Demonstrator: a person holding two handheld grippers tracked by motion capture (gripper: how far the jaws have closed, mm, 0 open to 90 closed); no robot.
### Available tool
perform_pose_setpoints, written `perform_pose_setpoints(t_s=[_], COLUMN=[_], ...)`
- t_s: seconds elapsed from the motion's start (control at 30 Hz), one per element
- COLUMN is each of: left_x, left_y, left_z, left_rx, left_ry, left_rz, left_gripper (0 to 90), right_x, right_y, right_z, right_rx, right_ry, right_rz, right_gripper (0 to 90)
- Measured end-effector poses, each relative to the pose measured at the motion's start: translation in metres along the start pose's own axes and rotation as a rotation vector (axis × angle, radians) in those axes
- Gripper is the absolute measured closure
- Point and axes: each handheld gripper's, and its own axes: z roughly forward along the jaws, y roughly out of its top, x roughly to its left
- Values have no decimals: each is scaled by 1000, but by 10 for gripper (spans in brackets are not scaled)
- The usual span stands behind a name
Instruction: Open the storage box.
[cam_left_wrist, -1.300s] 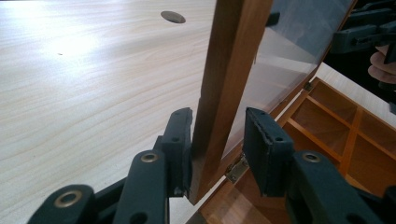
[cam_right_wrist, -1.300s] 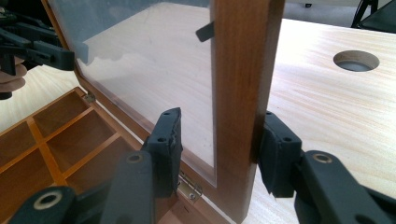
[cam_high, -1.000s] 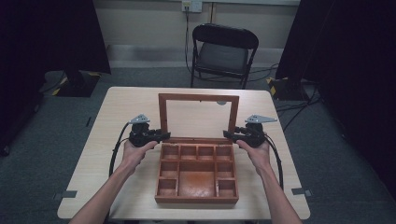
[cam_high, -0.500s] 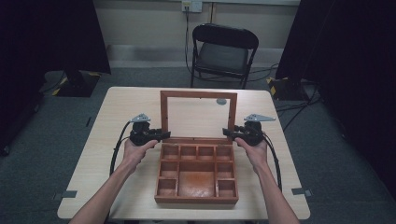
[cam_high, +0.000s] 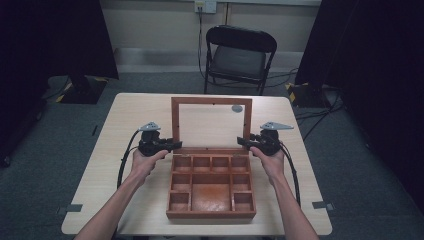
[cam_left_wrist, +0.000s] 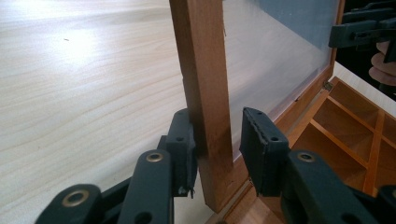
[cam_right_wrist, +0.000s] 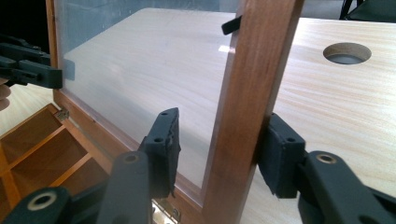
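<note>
The table carries a wooden box that sits near its 6 o'clock edge, between the person's two forearms; its compartments lie bare, so the box counts as open. The lid, a wooden frame around a clear pane, stands about upright on hinges at the box's 12 o'clock side.

The left tool is at the lid's 9 o'clock post, low down near the hinge; in the left gripper view its jaws straddle the post, one pad touching the outer face of the wood and the other standing a little off the pane side, so the left tool is partly open and grips nothing firmly. The right tool is at the 3 o'clock post, equally low; in the right gripper view the right tool has one pad against the post and the other apart from it.

My judgement: the lid is mid-swing or at its stop, steadied from both sides; whether it is being raised or lowered I cannot tell. Left to do is clamping or releasing. A round hole in the table shows at 12 o'clock beyond the lid.
</note>
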Motion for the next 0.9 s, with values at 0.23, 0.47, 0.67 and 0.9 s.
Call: perform_pose_setpoints(t_s=[0.23, 0.47, 0.67, 0.9], left_x=[1, 5, 9, 18], left_y=[-1, -3, -4, -8], left_z=[2, 6, 11, 14], left_rx=[-1, 7, 13, 28], left_ry=[12, 14, 36, 16], left_rz=[-24, -42, -59, -100], left_gripper=[626, 594, 532, 484], right_x=[-1, -4, -8, -14], right_y=[-2, -4, -9, -14], right_z=[7, 12, 18, 19], right_rx=[6, 22, 56, 76], right_ry=[-7, -13, -14, -40], right_rz=[21, 40, 62, 82], right_gripper=[483, 448, 388, 387])
